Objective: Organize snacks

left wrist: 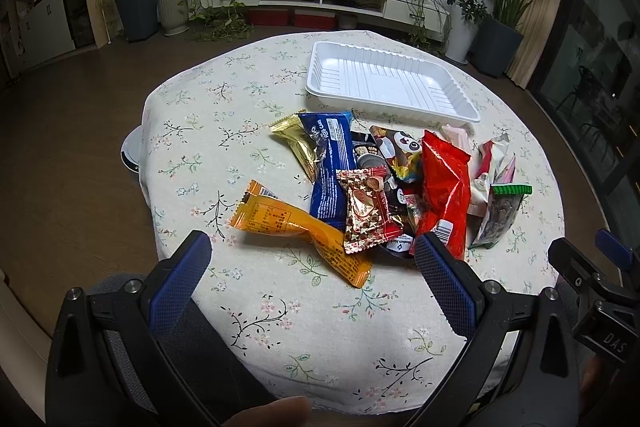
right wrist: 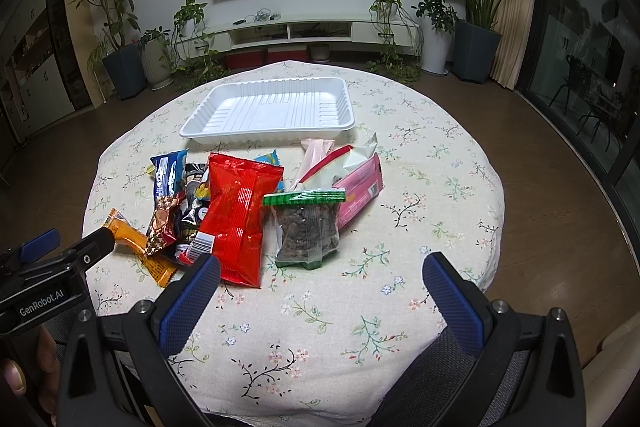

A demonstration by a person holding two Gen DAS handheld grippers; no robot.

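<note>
Snacks heaped mid-table on floral cloth (left wrist: 248,327), near side of ribbed white plastic tray (left wrist: 390,83): crinkled orange wrapper (left wrist: 296,231), glossy blue pack (left wrist: 330,167), red foil bag (right wrist: 236,219). Left gripper (left wrist: 312,259) spread, "GenRobot.AI" legible only from right wrist. Right gripper (right wrist: 320,275) spread, hovering before clear green-topped pouch (right wrist: 306,227).

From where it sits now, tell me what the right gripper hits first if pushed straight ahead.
Probably the clear green-topped bag, the nearest item ahead of the open right gripper. The red packet lies just left of that line. Depth is uncertain.
</note>
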